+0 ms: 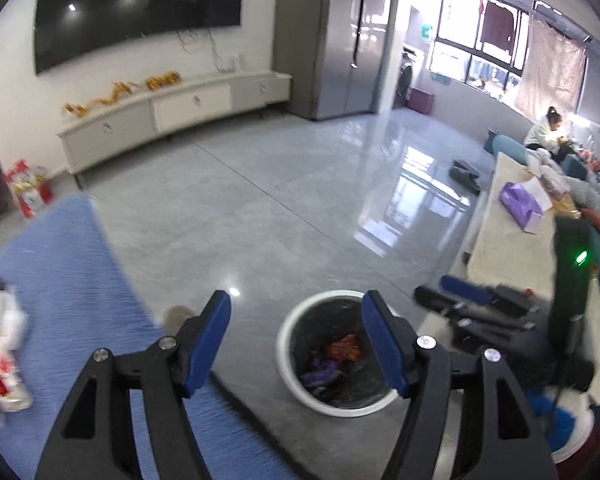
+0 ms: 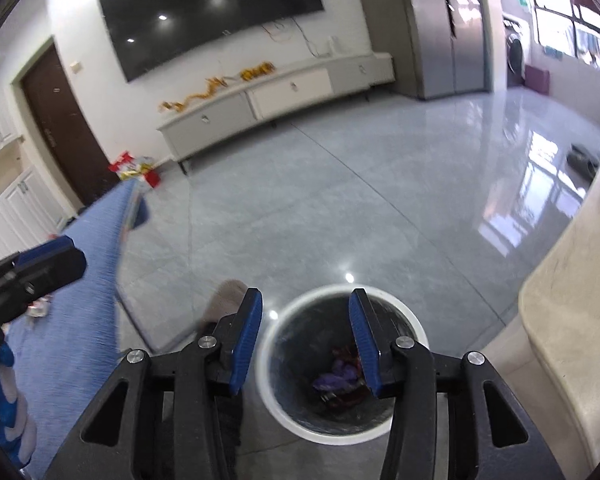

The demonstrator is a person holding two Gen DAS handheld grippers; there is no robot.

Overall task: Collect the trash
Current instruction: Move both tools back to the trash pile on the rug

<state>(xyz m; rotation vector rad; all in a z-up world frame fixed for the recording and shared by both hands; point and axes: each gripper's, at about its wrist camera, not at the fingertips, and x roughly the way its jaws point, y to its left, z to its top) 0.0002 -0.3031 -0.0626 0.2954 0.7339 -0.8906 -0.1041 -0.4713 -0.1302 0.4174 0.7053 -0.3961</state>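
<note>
Right wrist view: you are holding your right claw [image 2: 305, 316] apart and empty above the bin [image 2: 418, 328], where wrappers [image 2: 342, 372] are lying. Your left claw [image 1: 296, 320] is gaping wide, gripping nothing, beside a blue mat [image 1: 60, 264].

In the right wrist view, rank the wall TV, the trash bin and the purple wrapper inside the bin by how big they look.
1. Wall TV, largest.
2. Trash bin, nearly as broad in the frame, though only because it sits close under the camera.
3. Purple wrapper, plainly smallest, lying inside the bin.
</note>
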